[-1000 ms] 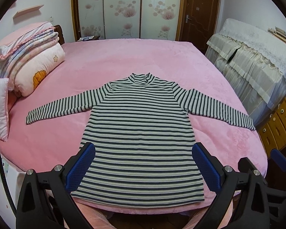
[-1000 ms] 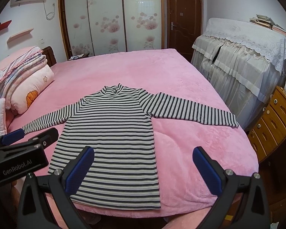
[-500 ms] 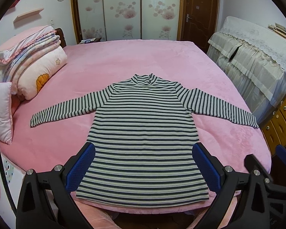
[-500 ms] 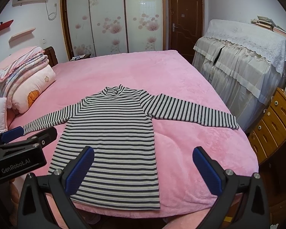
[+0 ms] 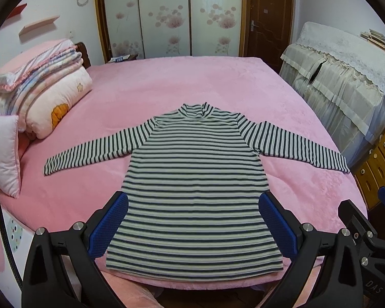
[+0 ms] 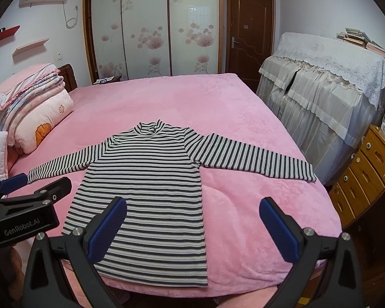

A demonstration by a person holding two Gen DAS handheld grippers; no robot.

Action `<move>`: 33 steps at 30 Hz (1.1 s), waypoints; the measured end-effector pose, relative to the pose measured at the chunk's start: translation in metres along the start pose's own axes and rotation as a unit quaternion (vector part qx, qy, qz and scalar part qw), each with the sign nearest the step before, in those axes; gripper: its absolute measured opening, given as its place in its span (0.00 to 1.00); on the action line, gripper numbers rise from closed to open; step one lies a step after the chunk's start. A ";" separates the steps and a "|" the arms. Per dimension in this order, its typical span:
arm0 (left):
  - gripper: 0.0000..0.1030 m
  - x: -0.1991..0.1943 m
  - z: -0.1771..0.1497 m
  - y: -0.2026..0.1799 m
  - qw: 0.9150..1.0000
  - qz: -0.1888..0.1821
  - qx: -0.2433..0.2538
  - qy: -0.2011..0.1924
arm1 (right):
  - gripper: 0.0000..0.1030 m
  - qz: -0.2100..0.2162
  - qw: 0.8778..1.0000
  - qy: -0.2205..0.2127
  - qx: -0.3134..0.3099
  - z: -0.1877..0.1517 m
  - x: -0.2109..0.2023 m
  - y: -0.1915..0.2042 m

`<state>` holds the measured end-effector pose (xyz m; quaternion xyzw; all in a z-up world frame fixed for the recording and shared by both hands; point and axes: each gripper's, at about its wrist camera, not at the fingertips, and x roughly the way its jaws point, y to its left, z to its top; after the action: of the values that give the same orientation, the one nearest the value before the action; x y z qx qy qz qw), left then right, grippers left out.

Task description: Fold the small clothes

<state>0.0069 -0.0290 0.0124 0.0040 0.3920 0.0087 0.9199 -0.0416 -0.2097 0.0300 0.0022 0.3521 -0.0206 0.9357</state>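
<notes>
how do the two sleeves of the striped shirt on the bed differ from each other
In the left wrist view, the left sleeve ends well inside the pink bed, with bedding beyond its cuff; the right sleeve reaches almost to the bed's edge, near the wooden drawers. The left sleeve points toward the pillows; the right points toward the lace-covered furniture. Both lie flat, spread out from the striped shirt, unfolded, with matching stripes.

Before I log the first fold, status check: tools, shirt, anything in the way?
Left tool open, empty. Right tool open, empty. Striped shirt flat on pink bed, sleeves spread, unfolded. Nothing on it.
</notes>
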 end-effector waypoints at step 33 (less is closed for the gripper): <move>0.99 0.038 0.084 -0.120 0.995 -0.030 0.090 -0.023 | 1.00 -0.047 0.995 -0.077 0.034 0.065 -0.001 -0.113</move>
<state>0.0953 -0.1482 0.0409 0.0753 0.3700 -0.0548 0.9244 -0.0040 -0.3235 0.0801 0.0165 0.2782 -0.0763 0.9574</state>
